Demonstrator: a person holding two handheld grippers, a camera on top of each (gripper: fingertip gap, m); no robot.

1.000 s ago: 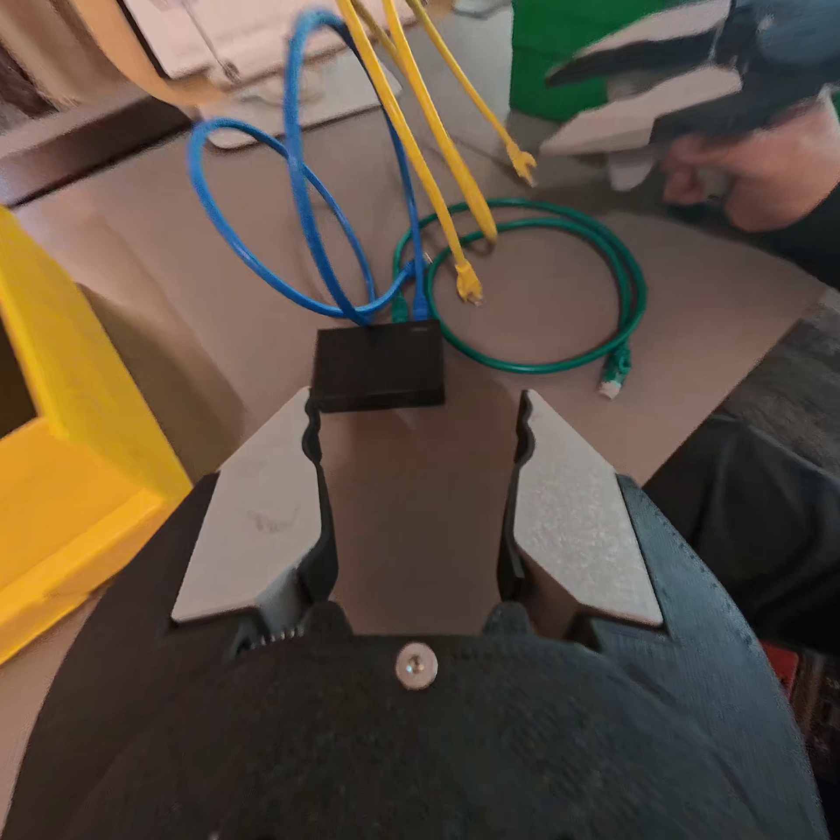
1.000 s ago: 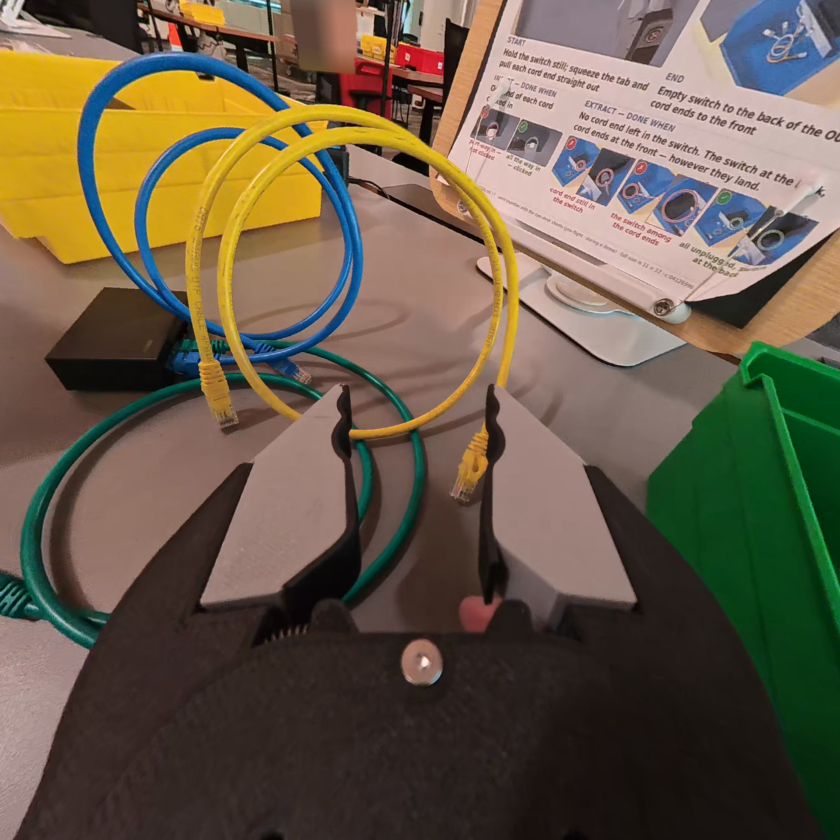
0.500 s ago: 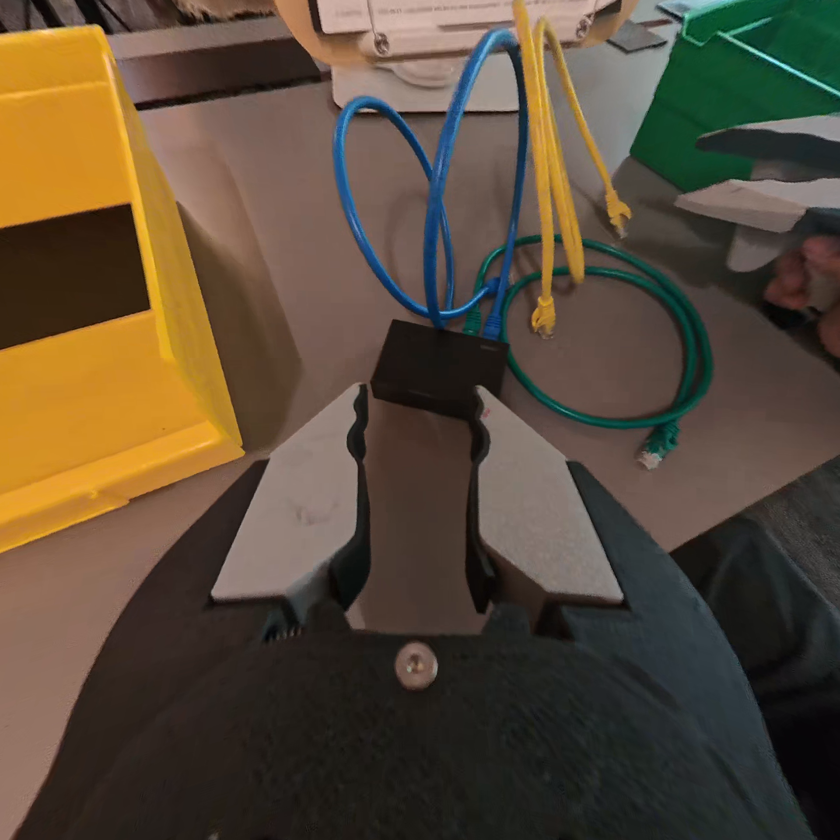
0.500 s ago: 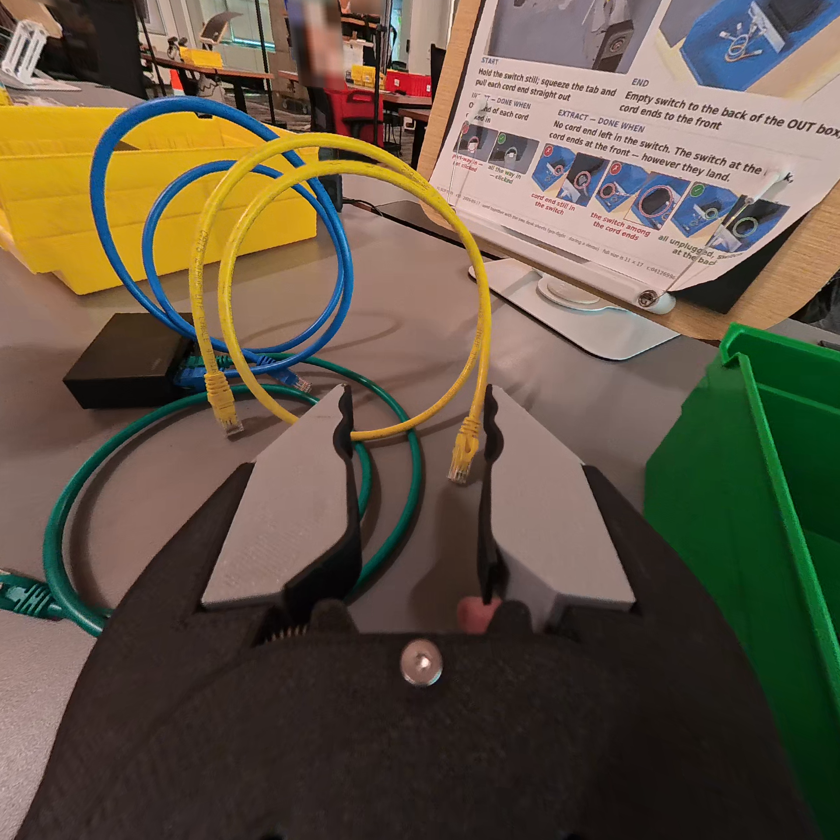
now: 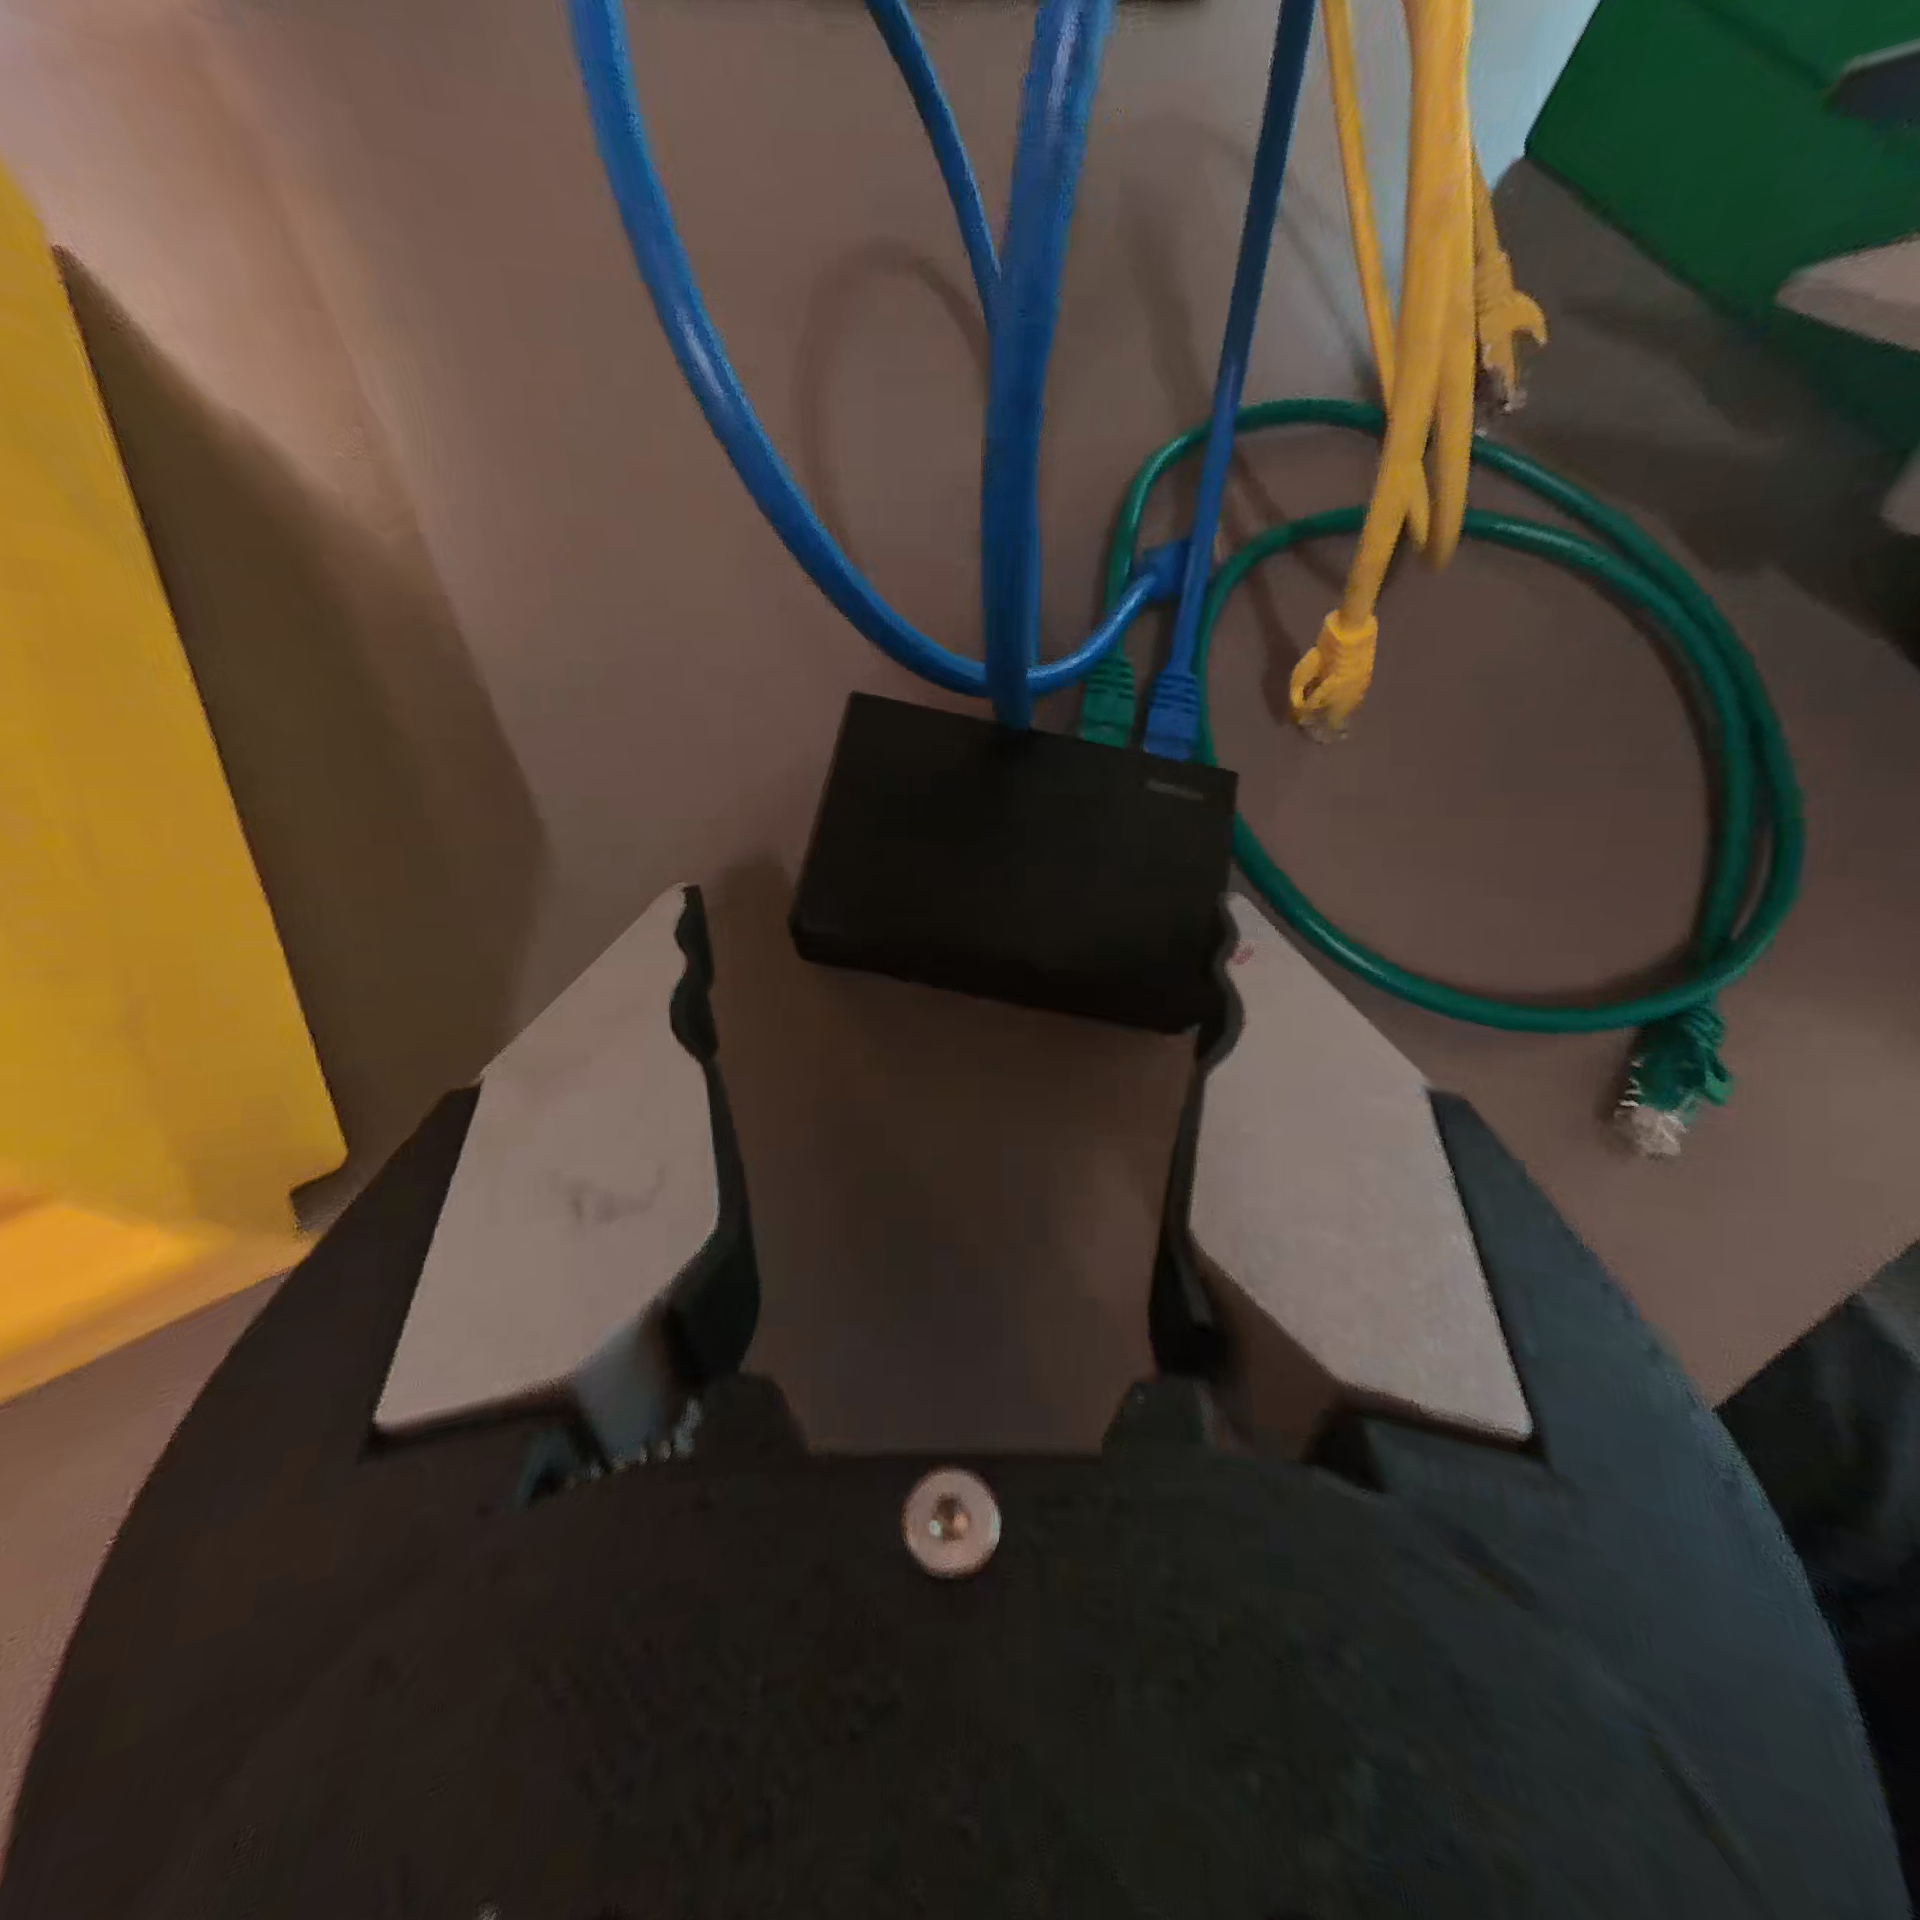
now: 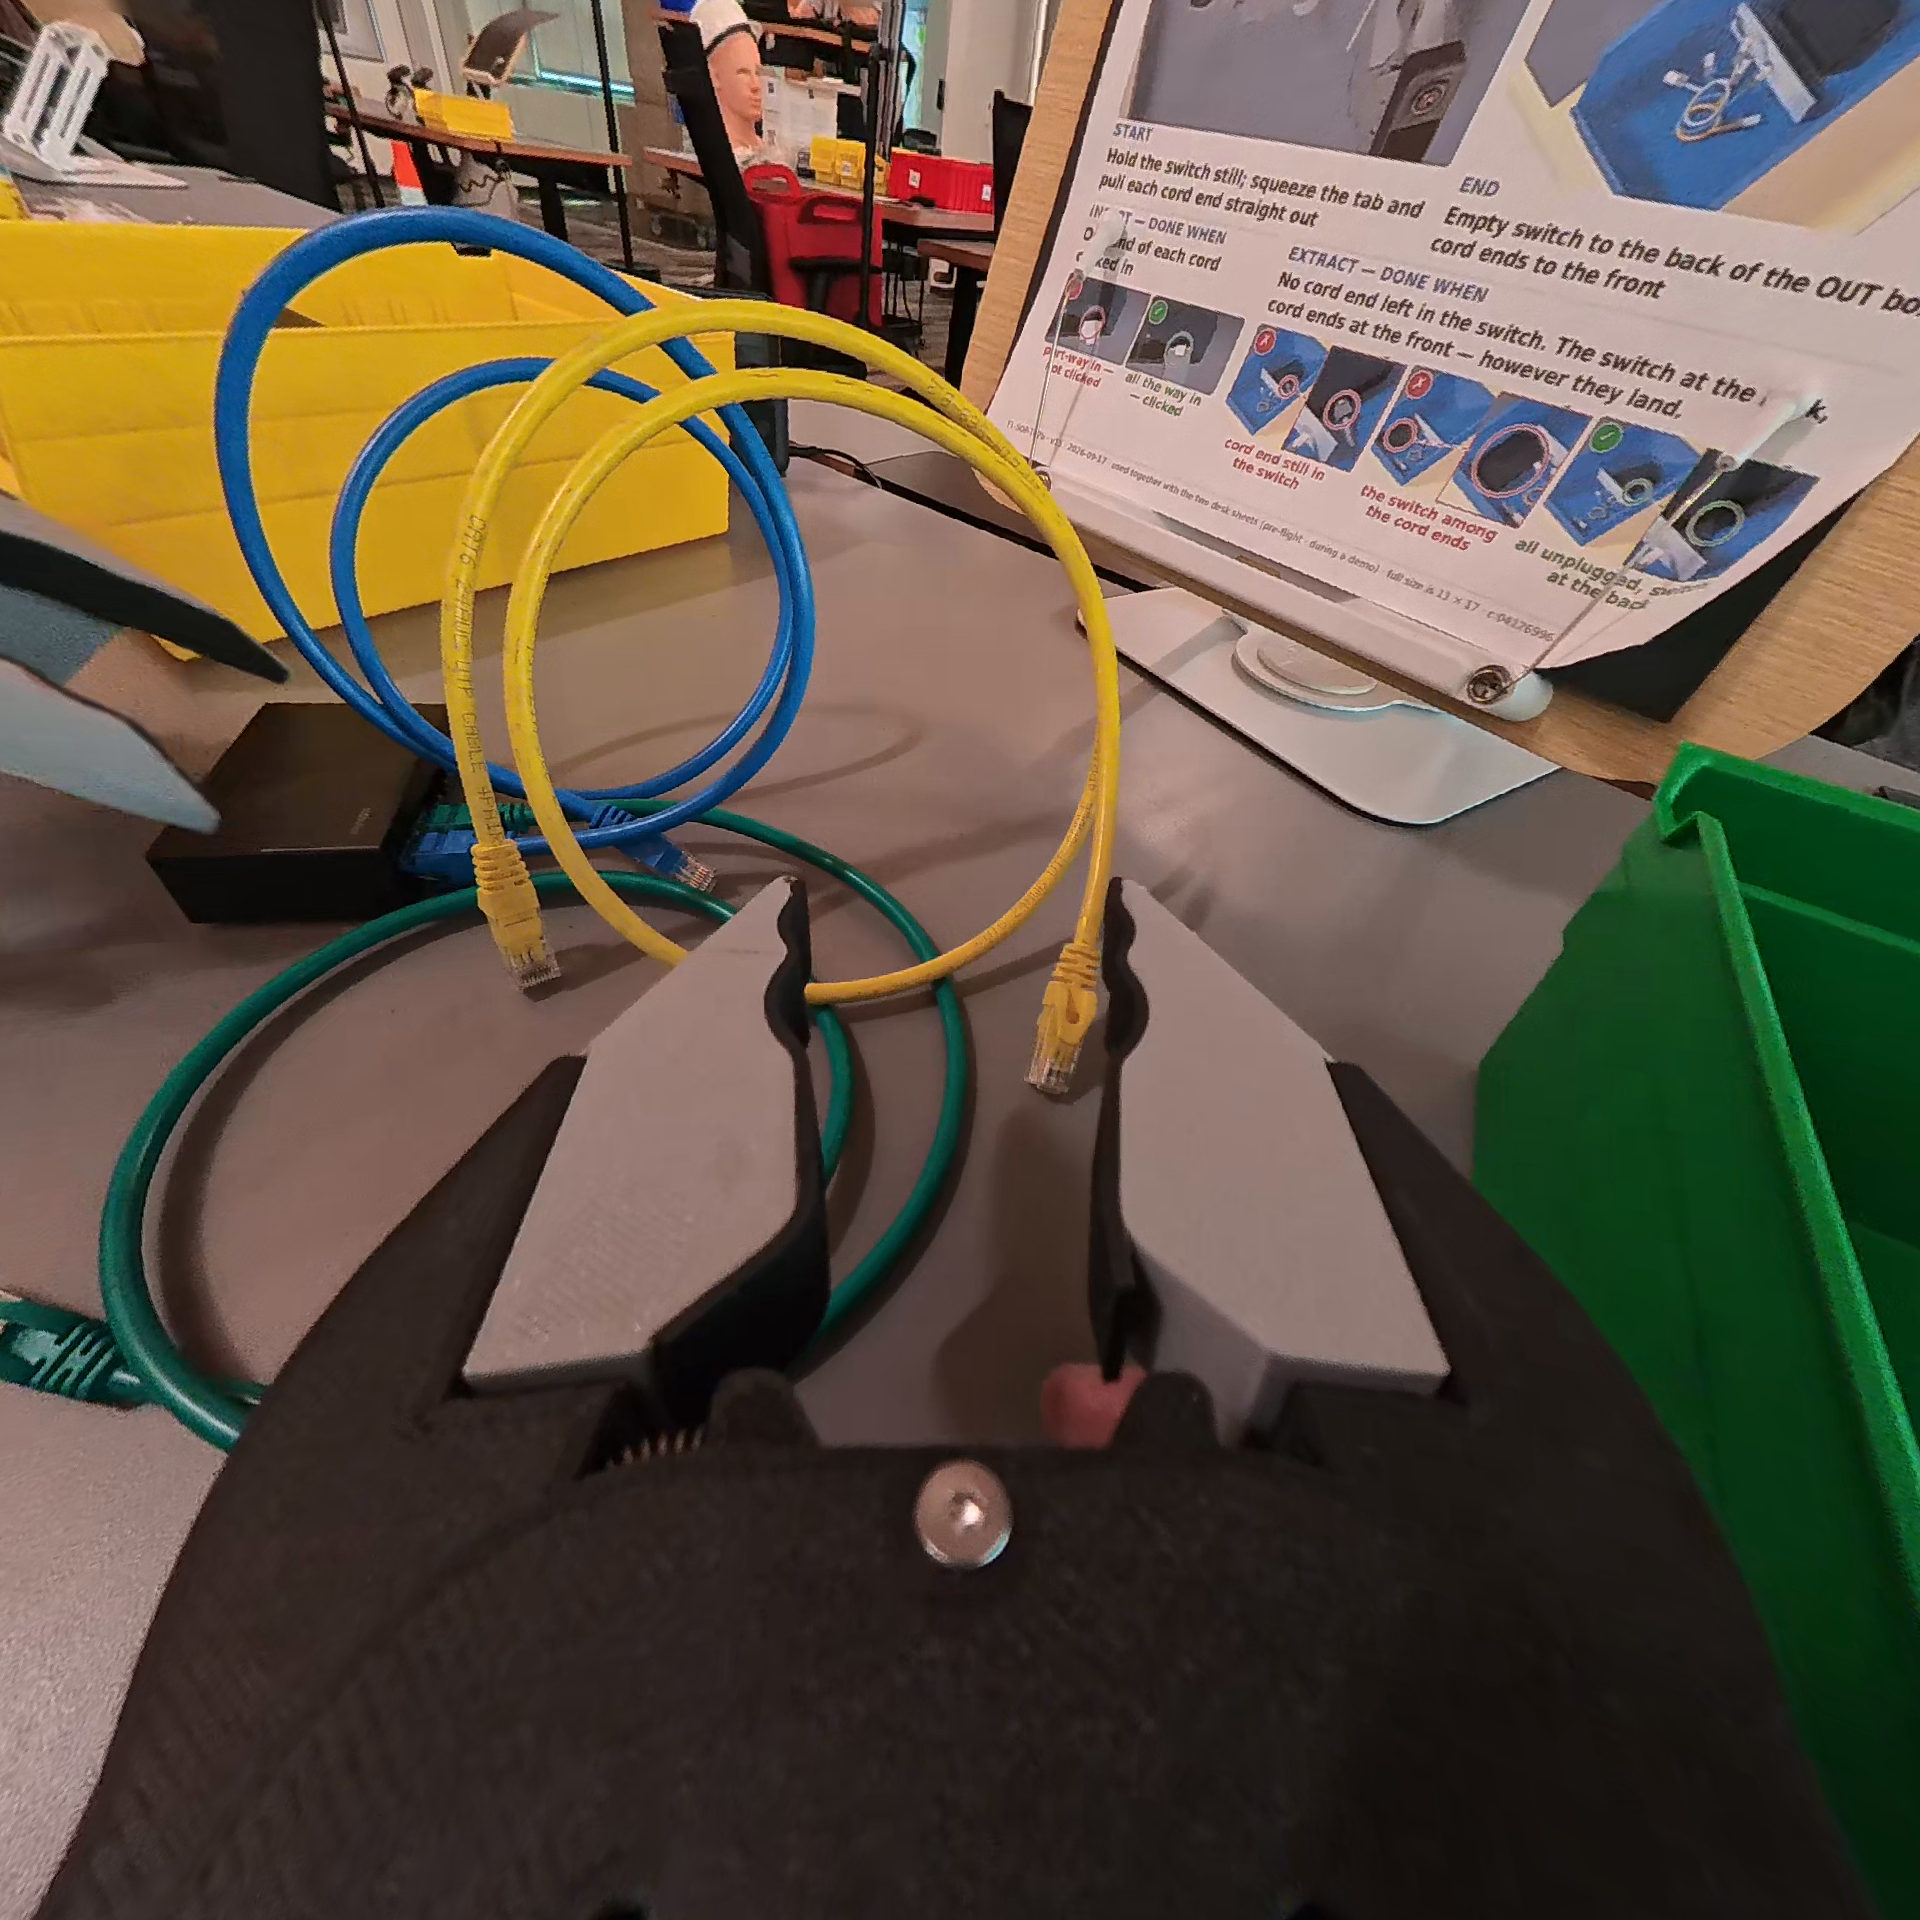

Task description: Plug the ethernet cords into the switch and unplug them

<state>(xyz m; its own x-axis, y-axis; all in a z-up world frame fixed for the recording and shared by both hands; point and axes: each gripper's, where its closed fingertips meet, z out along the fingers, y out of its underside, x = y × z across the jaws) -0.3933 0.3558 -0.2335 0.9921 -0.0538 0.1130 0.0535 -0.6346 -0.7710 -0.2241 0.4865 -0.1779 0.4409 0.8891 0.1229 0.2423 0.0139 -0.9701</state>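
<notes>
The left claw (image 5: 956, 935) is standing wide open just short of the small black plastic box of a switch (image 5: 1013, 873), its right fingertip touching or nearly touching the switch's near right corner while the left fingertip is sitting clear of it; it is gripping nothing. The right claw (image 6: 951, 935) is also gaping open and holding nothing, hanging low over the grey matte surface (image 6: 1247, 831), with the bottom of the yellow ethernet cord (image 6: 1101, 675) looping across the gap between its fingertips. One yellow plug is dangling just beside its right finger, the other is hanging free nearer the switch, and both are unplugged.

The switch is lying flat on the surface, toward the side where the big yellow plastic bin (image 6: 312, 416) is standing. A blue ethernet cord (image 6: 520, 499) is rising from it in tall upright loops, one blue plug seated in the switch and the other lying loose on the surface just past it. A green ethernet cord (image 6: 156, 1195) is coiling flat on the surface, one end plugged in beside the blue one, its free plug resting toward the near edge. A bright green plastic bin (image 6: 1714, 1195) is standing at the opposite side, beside the right claw. A printed instruction sheet on a wooden board (image 6: 1455, 312) is leaning at the far edge on a white stand.
</notes>
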